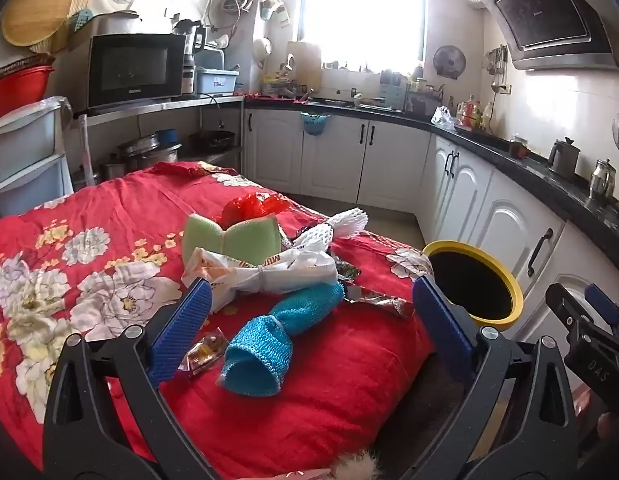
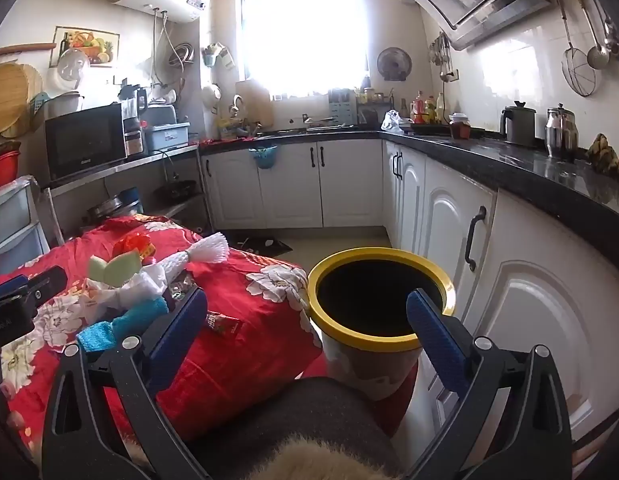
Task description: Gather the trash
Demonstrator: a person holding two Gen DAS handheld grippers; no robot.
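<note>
Trash pile sits mid-bench (image 1: pixel 293 392): knit sleeve (image 1: pixel 269 344) nearest, tied plastic bag (image 1: pixel 265 272) behind it, sponge (image 1: pixel 233 236) behind that, foam net (image 1: pixel 333 228) to its right. Small wrapper (image 1: pixel 203 352) left of sleeve, foil wrapper (image 1: pixel 381 302) to its right. Bin (image 2: pixel 381 304) off bench's right edge, w/ cabinets (image 2: pixel 449 216) to its right.

On the red floral cloth (image 1: pixel 269 380) at centre frame lie 1 green sponge (image 1: pixel 233 240), 1 red plastic bag (image 1: pixel 253 206), 1 white foam net (image 1: pixel 333 228), 1 tied white plastic bag (image 1: pixel 265 272), 1 blue knitted piece (image 1: pixel 277 340), 2 foil wrappers (image 1: pixel 373 300) and 1 small clear wrapper (image 1: pixel 203 354). At centre right stands 1 yellow-rimmed bin (image 2: pixel 373 312). 1 microwave (image 1: pixel 135 70) sits upper left. 2 hand-held grippers: left (image 1: pixel 309 328), right (image 2: pixel 309 336).
</note>
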